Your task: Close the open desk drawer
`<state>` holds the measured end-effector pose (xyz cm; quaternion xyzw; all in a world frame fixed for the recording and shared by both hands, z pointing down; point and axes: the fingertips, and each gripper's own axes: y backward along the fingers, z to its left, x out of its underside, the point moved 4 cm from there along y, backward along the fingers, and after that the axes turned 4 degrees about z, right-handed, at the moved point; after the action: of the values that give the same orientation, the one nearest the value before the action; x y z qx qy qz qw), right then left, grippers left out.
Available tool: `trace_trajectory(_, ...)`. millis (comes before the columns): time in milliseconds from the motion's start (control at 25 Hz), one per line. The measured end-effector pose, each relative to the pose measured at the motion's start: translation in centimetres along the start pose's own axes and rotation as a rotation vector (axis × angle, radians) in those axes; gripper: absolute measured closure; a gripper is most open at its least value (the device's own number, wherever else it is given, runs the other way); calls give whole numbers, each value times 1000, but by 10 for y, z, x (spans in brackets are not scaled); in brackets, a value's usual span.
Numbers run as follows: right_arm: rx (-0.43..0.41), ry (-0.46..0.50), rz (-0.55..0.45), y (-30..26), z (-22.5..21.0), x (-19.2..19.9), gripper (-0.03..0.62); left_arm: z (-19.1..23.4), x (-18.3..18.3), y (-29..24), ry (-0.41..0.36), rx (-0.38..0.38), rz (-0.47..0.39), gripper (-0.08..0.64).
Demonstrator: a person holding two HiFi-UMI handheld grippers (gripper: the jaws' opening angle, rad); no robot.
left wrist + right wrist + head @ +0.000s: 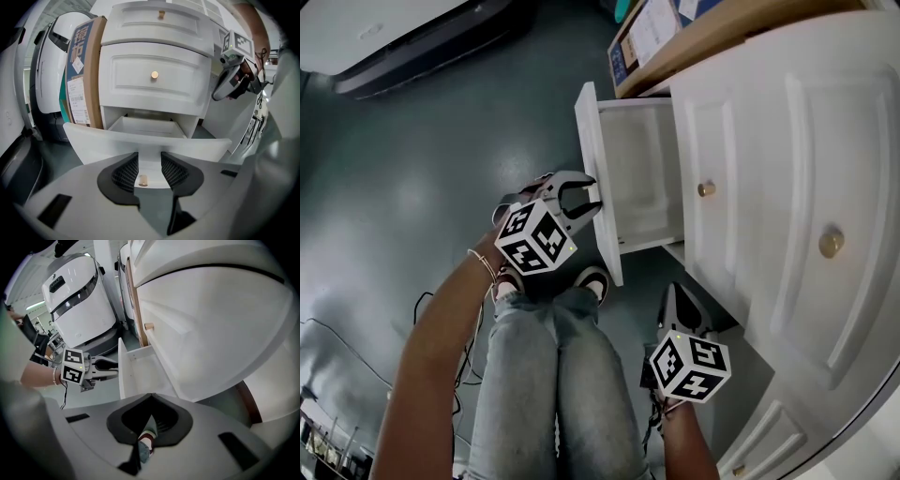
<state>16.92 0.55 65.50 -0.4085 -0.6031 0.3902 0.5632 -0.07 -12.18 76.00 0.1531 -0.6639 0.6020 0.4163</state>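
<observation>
In the head view, the drawer (596,127) stood pulled out of the white counter (787,141), its flat front panel facing the glossy grey floor (431,169) and its smooth, shallow box showing. Your left gripper (587,199) reached the middle of that front with its curved dark jaws spread. Your right gripper (678,302) hung lower, beside the counter and apart from the drawer. Two round brass-coloured pulls (706,188) sat on the raised panels of the shut fronts. A cardboard box (649,36) leaned beside the counter.

In the left gripper view, the jaws of the left gripper (150,165) stood apart, their ribbed black pads flanking the small cylindrical wooden knob (143,180) of the drawer (93,140). The knob lay nearer the left pad, and neither pad pressed on it. The right gripper (217,95) showed at the upper right, away from the drawer.

In the right gripper view, the jaws of the right gripper (151,396) met at their tips with nothing pinched; only a shoe (149,436) and blue denim showed through the gap behind them. Further off, the left gripper (115,368) sat at the drawer (122,378) front, and the counter's (211,319) smooth rounded edge filled the upper right.
</observation>
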Motion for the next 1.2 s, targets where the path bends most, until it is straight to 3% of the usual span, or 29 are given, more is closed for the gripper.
trace_trajectory(680, 6, -52, 15, -10, -17, 8, 586, -2, -54, -66, -3, 42, -48, 399)
trace_trajectory(1200, 2, -65, 17, -16, -24, 11, 586, -3, -73, -87, 6, 62, -81, 397)
